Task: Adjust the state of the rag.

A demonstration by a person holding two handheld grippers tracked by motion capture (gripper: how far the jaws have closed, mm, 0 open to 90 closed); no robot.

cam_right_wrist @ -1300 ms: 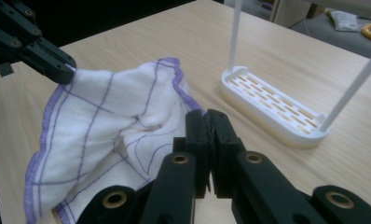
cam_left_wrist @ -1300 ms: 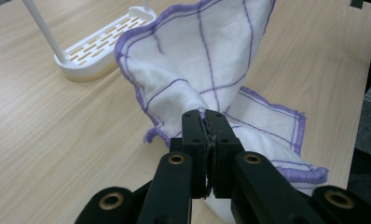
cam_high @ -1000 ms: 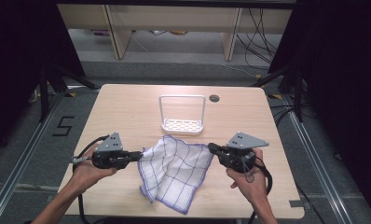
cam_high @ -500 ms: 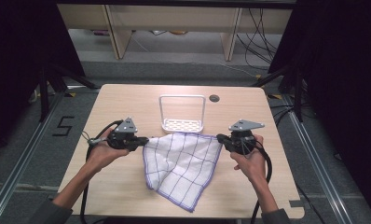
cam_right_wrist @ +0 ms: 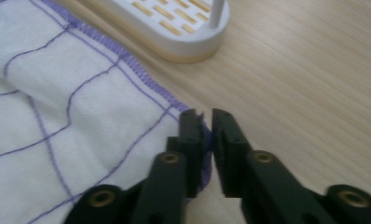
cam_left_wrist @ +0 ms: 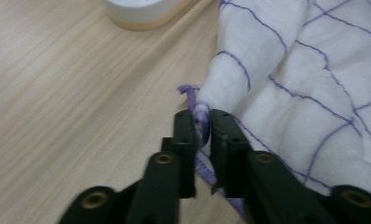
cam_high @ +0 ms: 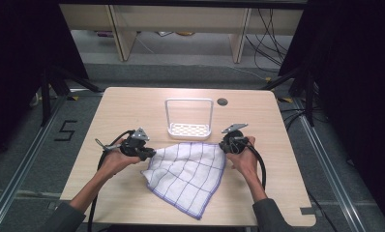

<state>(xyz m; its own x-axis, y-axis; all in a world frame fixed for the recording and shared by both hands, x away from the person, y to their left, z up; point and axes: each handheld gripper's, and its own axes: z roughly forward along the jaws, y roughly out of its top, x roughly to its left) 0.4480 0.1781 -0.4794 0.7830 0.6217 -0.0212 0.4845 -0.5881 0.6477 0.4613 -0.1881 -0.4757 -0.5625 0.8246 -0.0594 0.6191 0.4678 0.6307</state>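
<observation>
A white cloth with purple grid lines [cam_high: 188, 174] lies spread on the wooden table, its far edge stretched between the two grippers and one corner pointing toward the near edge. My left gripper [cam_high: 149, 153] is shut on the cloth's left corner [cam_left_wrist: 202, 116], pinched between the black jaws. My right gripper [cam_high: 224, 145] is shut on the right corner, where the purple hem [cam_right_wrist: 151, 86] runs into the jaws. Both corners sit just above the tabletop.
A white slotted rack with an upright wire frame [cam_high: 189, 129] stands just beyond the cloth; its base [cam_right_wrist: 174, 28] lies close to the right gripper. A small dark round hole [cam_high: 222, 101] sits in the table behind it. Bare wood [cam_high: 277, 183] lies at the right.
Both grippers have carried the cloth away from the near edge toward the rack and drawn apart, so the cloth has spread wider and flatter.
</observation>
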